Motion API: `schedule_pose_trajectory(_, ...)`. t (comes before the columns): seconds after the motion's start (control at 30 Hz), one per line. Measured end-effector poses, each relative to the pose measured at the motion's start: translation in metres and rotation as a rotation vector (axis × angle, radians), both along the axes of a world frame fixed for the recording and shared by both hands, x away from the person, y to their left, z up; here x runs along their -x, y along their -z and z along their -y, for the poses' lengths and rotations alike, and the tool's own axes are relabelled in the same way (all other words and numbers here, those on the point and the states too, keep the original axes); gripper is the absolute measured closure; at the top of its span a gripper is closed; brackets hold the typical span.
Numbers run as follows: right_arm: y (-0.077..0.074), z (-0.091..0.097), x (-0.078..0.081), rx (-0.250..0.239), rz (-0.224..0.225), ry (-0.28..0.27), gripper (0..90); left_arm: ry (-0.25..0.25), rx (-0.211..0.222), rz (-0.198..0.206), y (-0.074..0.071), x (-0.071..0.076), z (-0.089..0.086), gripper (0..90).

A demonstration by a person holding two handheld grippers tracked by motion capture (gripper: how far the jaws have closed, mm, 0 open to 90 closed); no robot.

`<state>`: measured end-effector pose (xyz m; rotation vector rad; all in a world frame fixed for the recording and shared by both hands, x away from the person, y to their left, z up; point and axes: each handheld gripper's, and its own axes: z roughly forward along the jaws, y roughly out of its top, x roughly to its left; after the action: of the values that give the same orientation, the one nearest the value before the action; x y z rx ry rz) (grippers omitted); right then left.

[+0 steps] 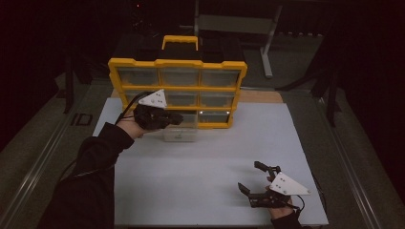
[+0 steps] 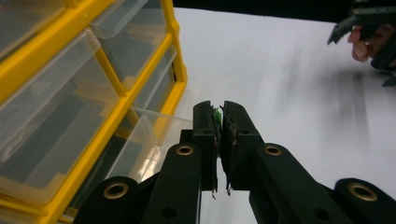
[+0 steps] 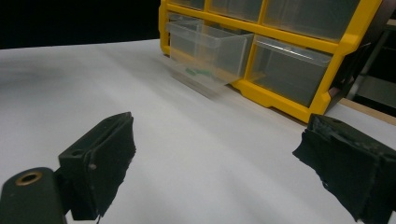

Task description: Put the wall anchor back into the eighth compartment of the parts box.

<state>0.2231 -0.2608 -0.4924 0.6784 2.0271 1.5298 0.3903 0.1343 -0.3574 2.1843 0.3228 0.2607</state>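
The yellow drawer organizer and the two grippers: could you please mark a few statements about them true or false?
1. The left gripper is shut on a small green item. True.
2. The right gripper is shut. False: its jaws stand wide apart over the white table surface.
3. One clear drawer in the bottom row is pulled out of the yellow drawer organizer. True.
4. The organizer lies flat on the table. False: it stands upright, handle on top.
5. The right gripper is touching the organizer. False: it is well away from it, near the table's front edge.
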Motion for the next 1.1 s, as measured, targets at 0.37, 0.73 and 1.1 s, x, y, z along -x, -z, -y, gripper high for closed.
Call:
schedule_pose_trajectory(0.37,0.0,0.0,0.0,-0.003,-0.002,-0.001,9.4,-0.081,0.034,-0.01,0.002,-0.016,0.0,84.3)
schedule_pose_trajectory(0.73,0.0,0.0,0.0,-0.003,-0.001,-0.002,9.3,-0.199,0.056,-0.019,0.016,-0.024,0.003,84.3)
schedule_pose_trajectory(1.1,0.0,0.0,0.0,-0.002,-0.002,0.0,9.3,-0.238,-0.001,-0.075,0.031,-0.027,0.011,84.2)
